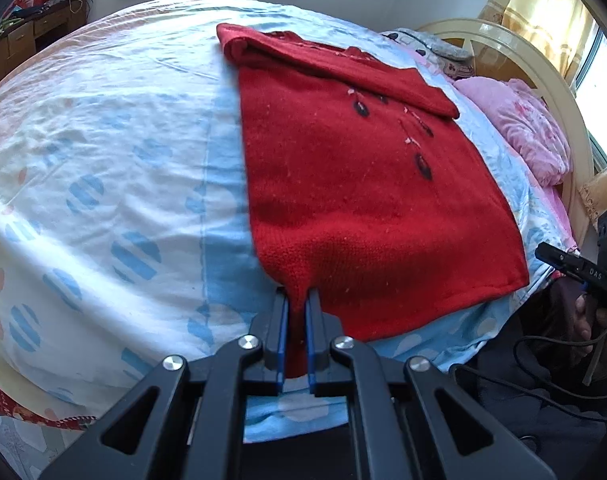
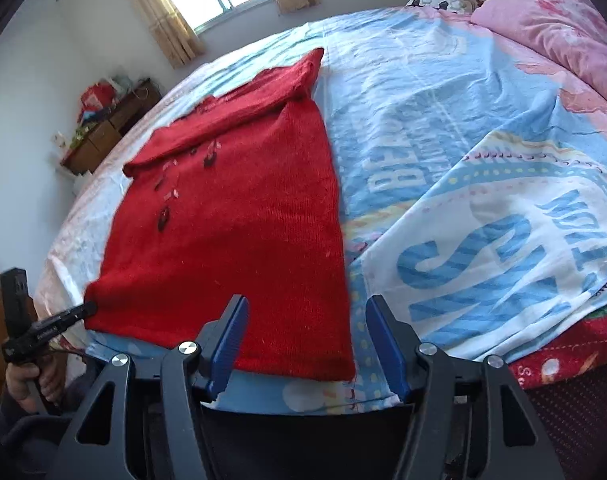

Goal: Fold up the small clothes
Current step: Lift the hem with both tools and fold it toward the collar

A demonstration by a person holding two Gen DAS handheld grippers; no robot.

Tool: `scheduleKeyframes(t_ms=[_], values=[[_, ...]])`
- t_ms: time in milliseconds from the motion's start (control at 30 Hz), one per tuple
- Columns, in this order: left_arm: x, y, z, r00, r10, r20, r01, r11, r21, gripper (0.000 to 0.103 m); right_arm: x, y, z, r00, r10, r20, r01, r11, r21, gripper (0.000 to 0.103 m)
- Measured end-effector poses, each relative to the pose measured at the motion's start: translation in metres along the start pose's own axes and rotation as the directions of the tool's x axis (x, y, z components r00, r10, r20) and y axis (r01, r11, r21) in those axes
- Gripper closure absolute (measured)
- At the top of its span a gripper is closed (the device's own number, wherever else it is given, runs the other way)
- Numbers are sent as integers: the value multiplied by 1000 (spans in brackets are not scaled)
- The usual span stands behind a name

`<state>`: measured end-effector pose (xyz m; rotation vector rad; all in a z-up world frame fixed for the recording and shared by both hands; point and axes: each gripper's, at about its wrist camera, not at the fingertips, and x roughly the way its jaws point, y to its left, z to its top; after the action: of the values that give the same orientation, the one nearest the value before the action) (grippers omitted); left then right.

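A red knitted sweater [image 1: 355, 184] with dark leaf-shaped trim lies flat on the bed, its sleeves folded across the top; it also shows in the right wrist view [image 2: 239, 224]. My left gripper [image 1: 297, 300] is shut on the sweater's near left hem corner, pinching a fold of red knit between its blue pads. My right gripper [image 2: 307, 312] is open, just above the near right hem corner, with its left finger over the red fabric and its right finger over the sheet. The left gripper also shows in the right wrist view [image 2: 87, 307], and the right gripper in the left wrist view [image 1: 543, 250].
The bed has a white and blue patterned sheet [image 1: 103, 160]. A pink quilt [image 2: 563, 28] and pillows lie by the cream headboard [image 1: 523, 52]. A wooden desk [image 1: 31, 36] stands by the far wall. A red bed skirt [image 2: 563, 352] hangs at the near edge.
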<state>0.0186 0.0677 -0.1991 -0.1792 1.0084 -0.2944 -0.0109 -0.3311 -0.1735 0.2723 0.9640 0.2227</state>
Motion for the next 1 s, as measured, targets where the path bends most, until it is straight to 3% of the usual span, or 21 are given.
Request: scheduleKeyframes(t_ms=[167, 300, 333, 500, 633, 800, 1000], values=[[2, 3, -1, 1000, 0, -4, 0, 1000, -3, 95, 25, -4, -9, 993, -25, -119, 28, 999, 25, 47], [4, 5, -2, 1000, -6, -5, 6, 1000, -9, 95, 31, -9, -12, 987, 23, -157, -13, 998, 62, 81], [4, 6, -1, 1000, -9, -3, 9, 1000, -9, 95, 27, -8, -12, 990, 26, -141, -18, 998, 54, 96], [-18, 7, 7, 995, -77, 62, 79, 996, -33, 95, -10, 1, -1, 995, 101, 21, -101, 995, 27, 97], [-41, 7, 21, 982, -130, 134, 137, 990, -43, 95, -43, 6, 9, 975, 150, 161, -154, 988, 12, 98], [-51, 4, 50, 968, -164, 192, 175, 984, -42, 95, -59, 17, 29, 952, 145, 271, -141, 989, -35, 98], [-50, 3, 104, 947, -189, 259, 209, 976, -52, 95, -54, 38, 84, 934, 136, 330, -112, 990, -90, 98]])
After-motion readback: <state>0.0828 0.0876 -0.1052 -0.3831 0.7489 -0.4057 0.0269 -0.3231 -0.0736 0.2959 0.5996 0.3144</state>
